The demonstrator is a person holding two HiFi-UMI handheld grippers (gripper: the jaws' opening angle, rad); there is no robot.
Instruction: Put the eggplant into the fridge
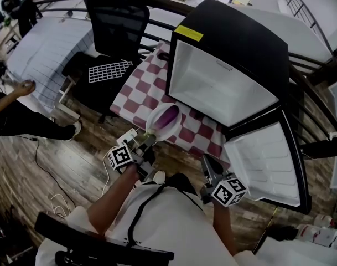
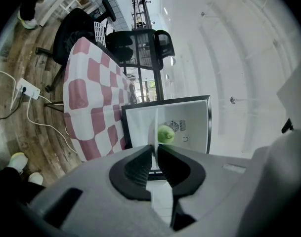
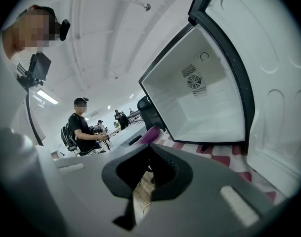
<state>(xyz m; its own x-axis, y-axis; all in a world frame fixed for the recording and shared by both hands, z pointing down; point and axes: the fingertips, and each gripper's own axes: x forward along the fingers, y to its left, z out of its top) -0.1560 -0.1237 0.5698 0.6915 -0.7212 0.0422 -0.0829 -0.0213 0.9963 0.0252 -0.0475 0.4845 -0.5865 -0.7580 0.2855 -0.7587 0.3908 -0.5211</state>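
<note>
A purple eggplant (image 1: 168, 117) with a green stem lies on a white plate (image 1: 157, 127). My left gripper (image 1: 144, 143) is shut on the plate's near rim and holds it over the front edge of the checkered table. In the left gripper view the plate (image 2: 153, 127) shows edge-on between the jaws, with the green stem (image 2: 165, 134) just beyond. The black fridge (image 1: 234, 37) stands open on the table, its white inside (image 1: 215, 85) bare and its door (image 1: 268, 162) swung to the right. My right gripper (image 1: 208, 167) hangs shut and holds nothing, below the door. The eggplant's tip (image 3: 149, 135) shows past its jaws.
A red-and-white checkered cloth (image 1: 143, 87) covers the table. A black office chair (image 1: 117, 21) stands behind it. A person's arm (image 1: 10, 96) reaches in at the left. A white cable (image 1: 55, 204) lies on the wood floor. Other people (image 3: 83, 127) stand farther off.
</note>
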